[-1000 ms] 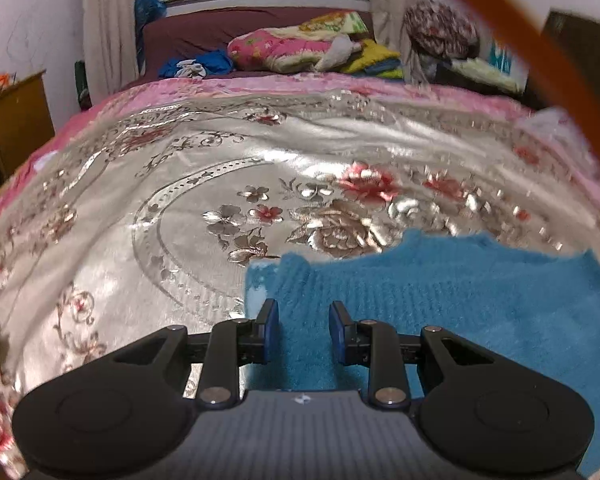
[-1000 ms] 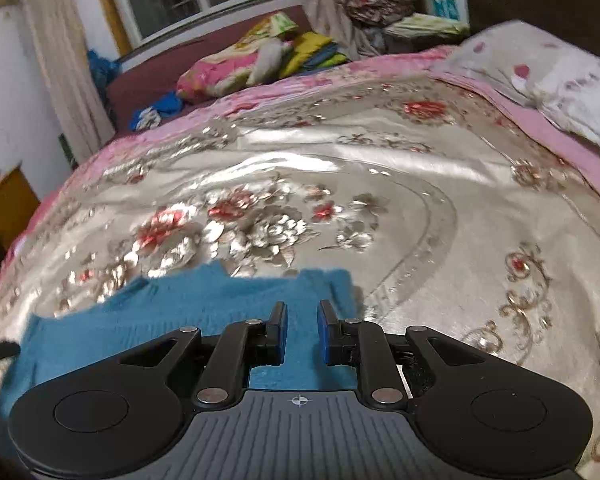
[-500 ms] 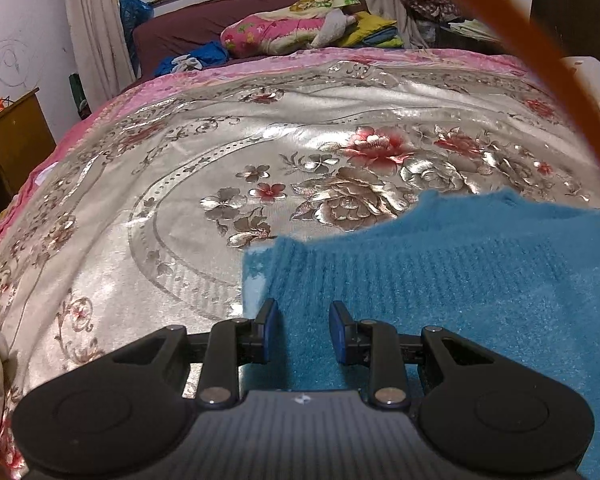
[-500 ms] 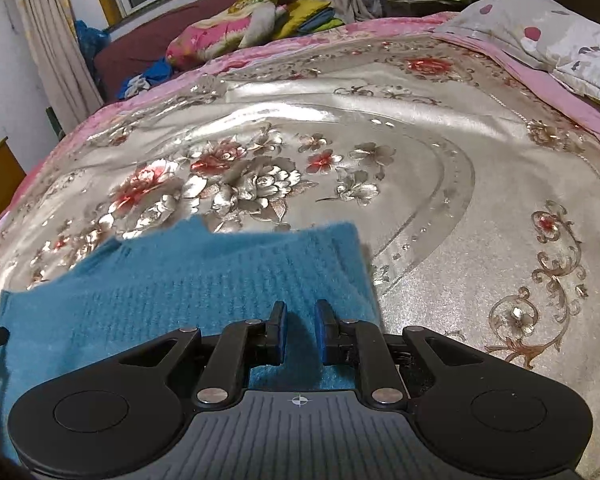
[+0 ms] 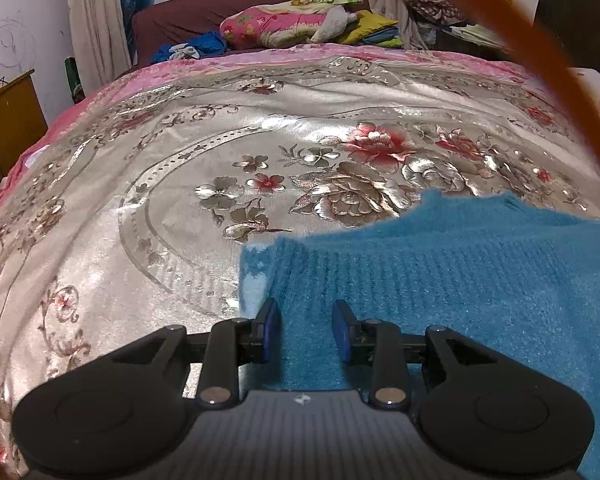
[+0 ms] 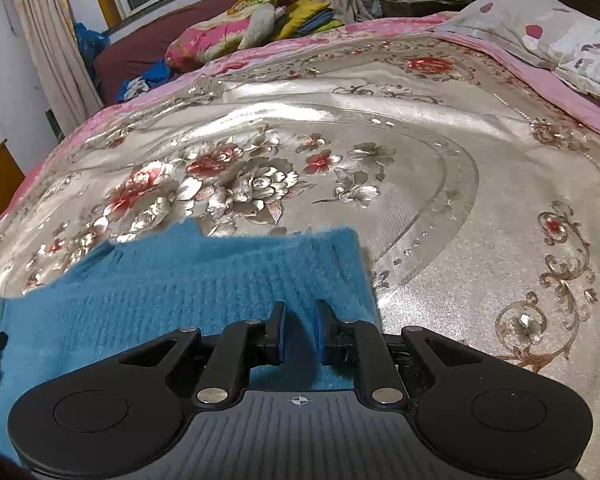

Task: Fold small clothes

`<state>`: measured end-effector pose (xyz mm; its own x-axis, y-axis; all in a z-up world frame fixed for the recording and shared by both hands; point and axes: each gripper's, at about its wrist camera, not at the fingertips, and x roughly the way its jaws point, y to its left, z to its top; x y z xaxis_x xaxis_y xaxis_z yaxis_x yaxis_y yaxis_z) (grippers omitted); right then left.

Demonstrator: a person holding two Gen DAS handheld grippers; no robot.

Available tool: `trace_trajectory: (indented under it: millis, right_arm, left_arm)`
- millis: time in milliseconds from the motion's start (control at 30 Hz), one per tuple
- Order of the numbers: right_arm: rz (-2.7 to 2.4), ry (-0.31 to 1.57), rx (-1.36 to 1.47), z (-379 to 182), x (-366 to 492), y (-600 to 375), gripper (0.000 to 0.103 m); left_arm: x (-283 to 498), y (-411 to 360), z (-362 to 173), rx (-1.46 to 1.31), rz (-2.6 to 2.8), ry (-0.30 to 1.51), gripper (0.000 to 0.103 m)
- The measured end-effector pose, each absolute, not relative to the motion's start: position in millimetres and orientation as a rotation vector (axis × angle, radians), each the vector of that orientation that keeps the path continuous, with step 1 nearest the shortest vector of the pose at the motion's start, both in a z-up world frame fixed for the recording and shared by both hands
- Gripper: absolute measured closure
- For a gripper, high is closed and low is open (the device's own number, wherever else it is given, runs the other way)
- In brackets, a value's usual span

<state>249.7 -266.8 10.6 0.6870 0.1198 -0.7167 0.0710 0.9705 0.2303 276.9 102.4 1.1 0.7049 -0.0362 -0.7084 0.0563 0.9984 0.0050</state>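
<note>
A blue knit sweater [image 5: 440, 280] lies flat on the silver floral bedspread [image 5: 180, 200]. My left gripper [image 5: 305, 330] hovers over its left edge; the jaws are opening, with knit showing in the wide gap and the pads clear of it. In the right wrist view the sweater [image 6: 180, 280] spreads to the left over the bedspread [image 6: 460, 200]. My right gripper [image 6: 300, 332] sits at the sweater's right edge, its jaws closing to a narrow gap with a fold of knit pinched between them.
An orange cable [image 5: 560, 80] curves across the upper right of the left wrist view. A wooden cabinet [image 5: 8, 120] stands left of the bed. Bright bedding [image 5: 284, 24] is piled at the far end, and a pillow [image 6: 560, 40] lies at the far right.
Both grippers have sunk closer to the sweater, which now fills more of each view. The left jaws stand slightly wider and the right jaws narrower.
</note>
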Motion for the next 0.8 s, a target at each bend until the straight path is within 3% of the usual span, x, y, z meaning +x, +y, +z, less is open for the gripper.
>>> trace_trajectory:
  millis: [800]
  right_arm:
    - [0.035,0.787,0.256,5.7,251.6,-268.8,0.091]
  left_arm:
    - [281.0,103.8,-1.3,0.009,-0.052,0.79,0.064]
